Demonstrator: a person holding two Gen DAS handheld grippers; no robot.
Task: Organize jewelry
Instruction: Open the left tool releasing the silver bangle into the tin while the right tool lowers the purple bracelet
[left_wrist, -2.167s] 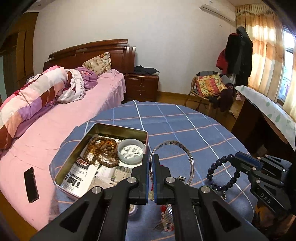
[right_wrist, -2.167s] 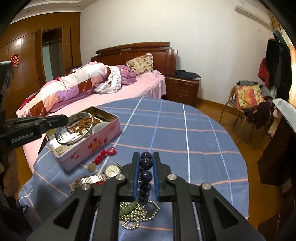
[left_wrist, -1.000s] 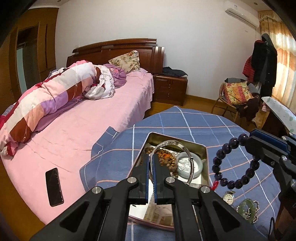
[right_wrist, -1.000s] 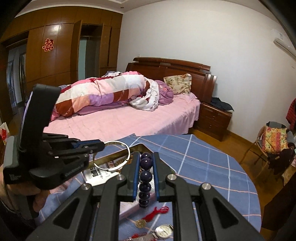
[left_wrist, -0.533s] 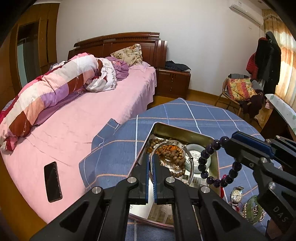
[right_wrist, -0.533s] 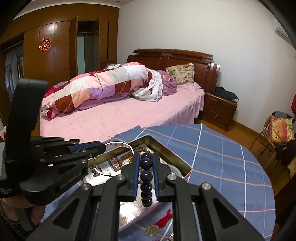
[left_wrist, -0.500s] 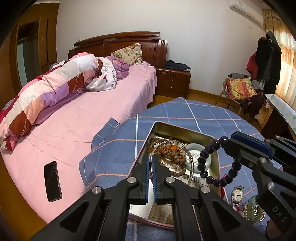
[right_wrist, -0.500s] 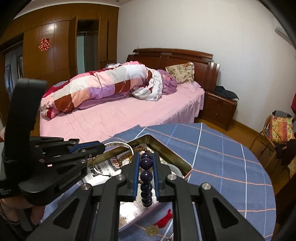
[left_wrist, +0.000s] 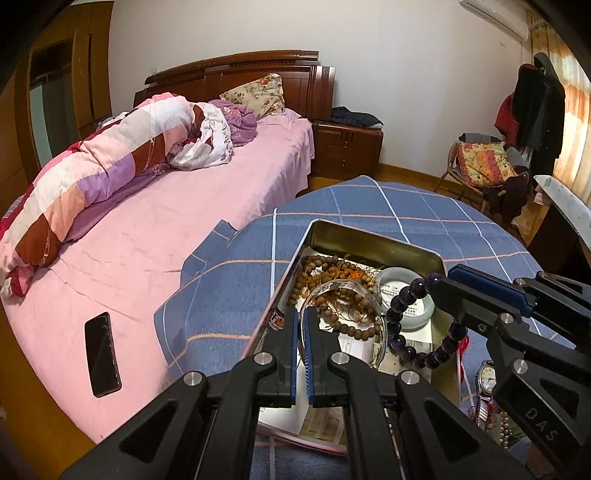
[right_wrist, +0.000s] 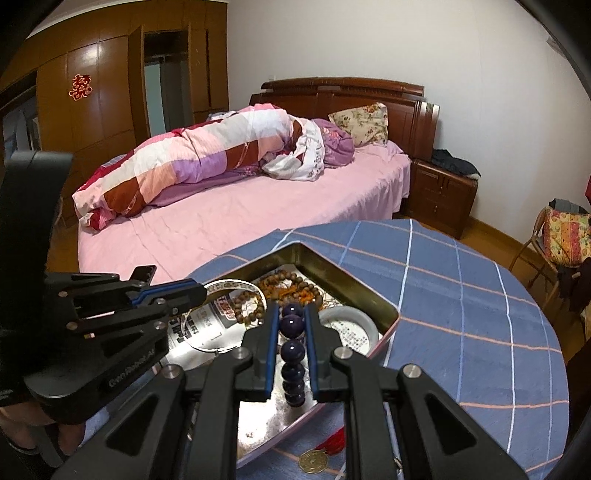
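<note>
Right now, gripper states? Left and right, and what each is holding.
Left gripper: closed, pinching the silver bangle over the tin.
Right gripper: closed on the dark purple bead bracelet.

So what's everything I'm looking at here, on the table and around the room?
Tin box: one, metal with pink outside, open on the table.
Brown bead strands: a tangle, brown and orange, inside the tin.
Pale bangle: one, whitish, inside the tin.
Silver bangle: one, held over the tin.
Purple bead bracelet: one, dark purple, held over the tin.
Wristwatch: one, silver, on the tablecloth beside the tin.
Tablecloth: one, blue checked.
Phone: one, black, on the pink bed.
Quilt: one, pink and purple, rolled on the bed.
Left claw: shut on the silver bangle.
Right claw: shut on the purple bead bracelet.
</note>
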